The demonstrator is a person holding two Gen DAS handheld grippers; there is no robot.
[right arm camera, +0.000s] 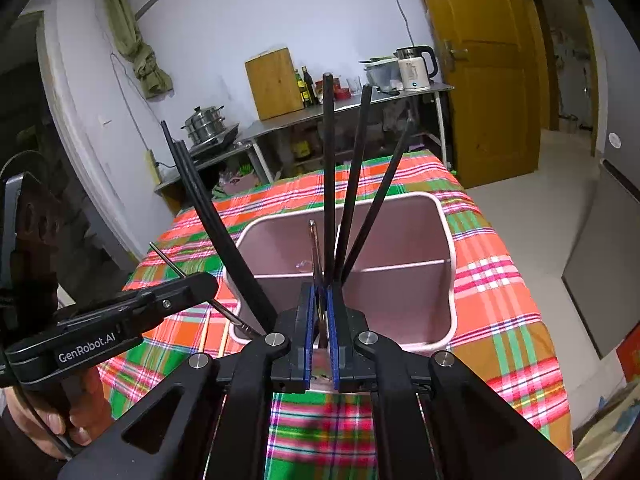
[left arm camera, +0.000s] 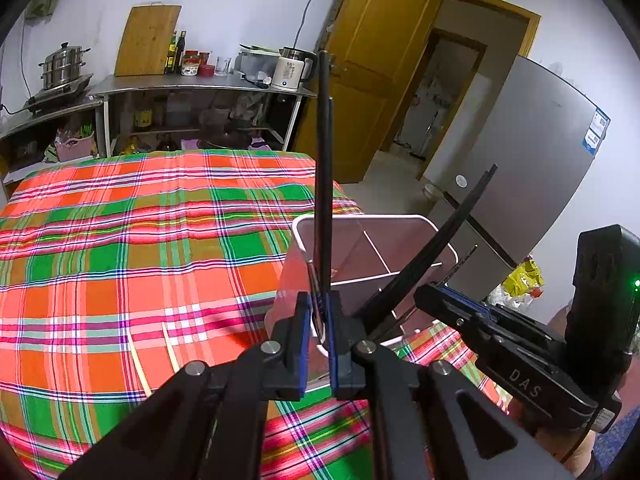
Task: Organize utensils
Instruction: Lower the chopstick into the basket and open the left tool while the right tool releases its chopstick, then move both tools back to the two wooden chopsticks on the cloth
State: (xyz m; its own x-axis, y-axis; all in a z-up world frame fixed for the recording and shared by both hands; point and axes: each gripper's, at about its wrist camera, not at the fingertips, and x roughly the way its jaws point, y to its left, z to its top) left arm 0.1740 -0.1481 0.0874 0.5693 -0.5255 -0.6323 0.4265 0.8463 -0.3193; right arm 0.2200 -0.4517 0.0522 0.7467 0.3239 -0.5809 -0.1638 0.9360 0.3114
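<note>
A pink divided utensil holder (left arm camera: 400, 224) (right arm camera: 448, 240) stands on the plaid tablecloth. My left gripper (left arm camera: 319, 312) is shut on two black chopsticks (left arm camera: 323, 168) that point straight up over the holder's near-left corner; it also shows in the right wrist view (right arm camera: 200, 280). My right gripper (right arm camera: 319, 300) is shut on several black chopsticks (right arm camera: 329, 168) that fan upward, with a thin metal-tipped stick among them, above the holder's front edge. In the left wrist view the right gripper (left arm camera: 432, 292) holds its chopsticks (left arm camera: 452, 232) slanted.
Two pale wooden chopsticks (left arm camera: 138, 364) (right arm camera: 205, 332) lie on the tablecloth (left arm camera: 120, 240) left of the holder. A steel counter (left arm camera: 192, 82) with kettle, bottles and cutting board stands behind. A grey fridge (left arm camera: 532, 160) and a wooden door (left arm camera: 372, 60) are to the right.
</note>
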